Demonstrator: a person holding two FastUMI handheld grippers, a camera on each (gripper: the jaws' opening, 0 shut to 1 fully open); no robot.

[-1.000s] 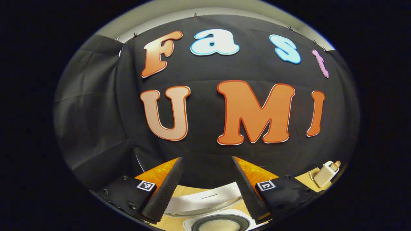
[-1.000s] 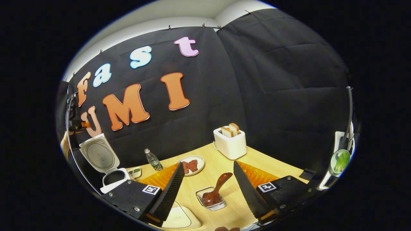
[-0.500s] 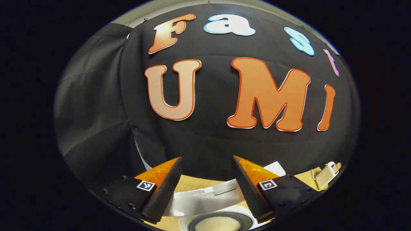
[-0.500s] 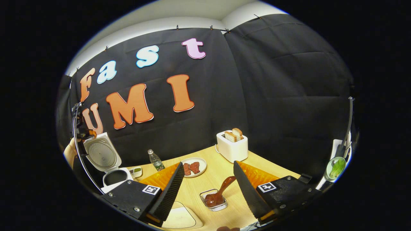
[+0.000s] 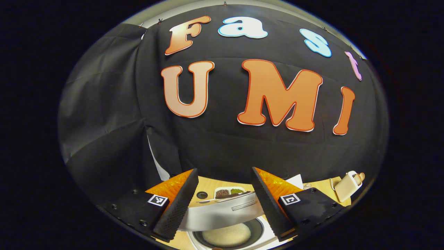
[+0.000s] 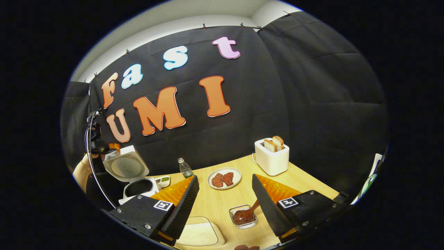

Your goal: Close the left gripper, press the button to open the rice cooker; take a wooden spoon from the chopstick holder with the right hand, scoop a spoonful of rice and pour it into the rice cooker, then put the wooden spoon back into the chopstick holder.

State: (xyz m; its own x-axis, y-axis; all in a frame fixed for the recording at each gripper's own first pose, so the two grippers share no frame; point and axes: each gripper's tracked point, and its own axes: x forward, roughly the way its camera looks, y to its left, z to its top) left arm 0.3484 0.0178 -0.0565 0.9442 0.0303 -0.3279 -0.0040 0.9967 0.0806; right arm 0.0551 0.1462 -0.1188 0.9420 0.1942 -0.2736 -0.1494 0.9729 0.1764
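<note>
lid [image 6: 126,167] popped up on the rice cooker [image 6: 138,187] | left gripper [image 5: 224,205] backing off, jaws wide | right gripper [image 6: 225,208] wide, empty, closer to wooden spoon [image 6: 247,213] | grab spoon next

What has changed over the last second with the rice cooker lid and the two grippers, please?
The rice cooker lid has tipped forward from upright toward the pot, seemingly closing. The right gripper swung so the wooden spoon slid toward its right finger. Nothing was grasped or released: both grippers, including the left gripper, stayed open and empty, and the spoon stayed in its holder.
</note>
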